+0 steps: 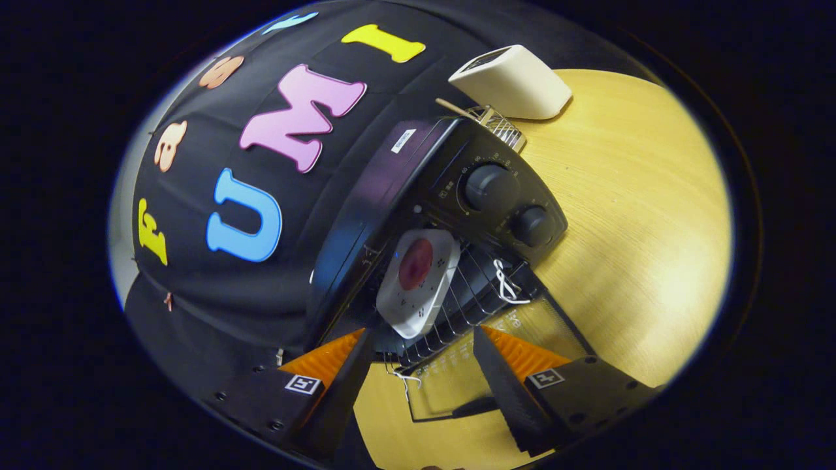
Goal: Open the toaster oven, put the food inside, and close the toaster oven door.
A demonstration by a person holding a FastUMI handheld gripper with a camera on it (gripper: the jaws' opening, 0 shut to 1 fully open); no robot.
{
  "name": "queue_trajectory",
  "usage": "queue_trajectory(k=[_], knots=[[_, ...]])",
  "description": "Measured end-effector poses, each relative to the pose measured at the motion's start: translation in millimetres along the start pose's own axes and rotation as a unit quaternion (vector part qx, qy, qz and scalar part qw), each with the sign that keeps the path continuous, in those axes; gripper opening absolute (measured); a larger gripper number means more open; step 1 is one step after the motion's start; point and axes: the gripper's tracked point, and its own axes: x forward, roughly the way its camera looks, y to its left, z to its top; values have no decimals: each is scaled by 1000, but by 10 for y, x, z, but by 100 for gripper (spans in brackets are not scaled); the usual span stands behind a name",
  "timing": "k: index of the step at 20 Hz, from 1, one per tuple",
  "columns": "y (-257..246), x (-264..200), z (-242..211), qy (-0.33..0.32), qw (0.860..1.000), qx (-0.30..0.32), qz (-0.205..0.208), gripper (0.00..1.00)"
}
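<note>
Oven (457, 189) door (496, 352) down, tray (418, 281) of food (416, 263) on the rack (470, 294). Gripper (418, 365) spread, empty. Door likely stiff, hinged, glass; lift at its far-edge handle (450, 410).

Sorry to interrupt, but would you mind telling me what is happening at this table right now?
A hand-held gripper is open, holding nothing, just in front of a black toaster oven on a yellow wooden table. The oven's glass door hangs open. A white square tray with a dark red piece of food already sits on the wire rack inside. The door has yet to be closed.
</note>
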Motion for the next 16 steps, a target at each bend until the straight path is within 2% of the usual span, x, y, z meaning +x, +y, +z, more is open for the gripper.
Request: queue_trajectory(k=[2, 5, 10, 12, 13, 14, 16], knots=[[2, -178, -90, 18, 999, -33, -1, 98], [-42, -390, -254, 40, 990, -133, -8, 98], [-398, -560, -559, 58, 954, -286, -62, 99], [-603, -582, -660, 59, 935, -337, -99, 99], [-755, -595, -682, 64, 922, -359, -130, 99], [-905, -618, -684, 65, 912, -371, -159, 99], [-1043, -599, -761, 64, 908, -372, -181, 99]])
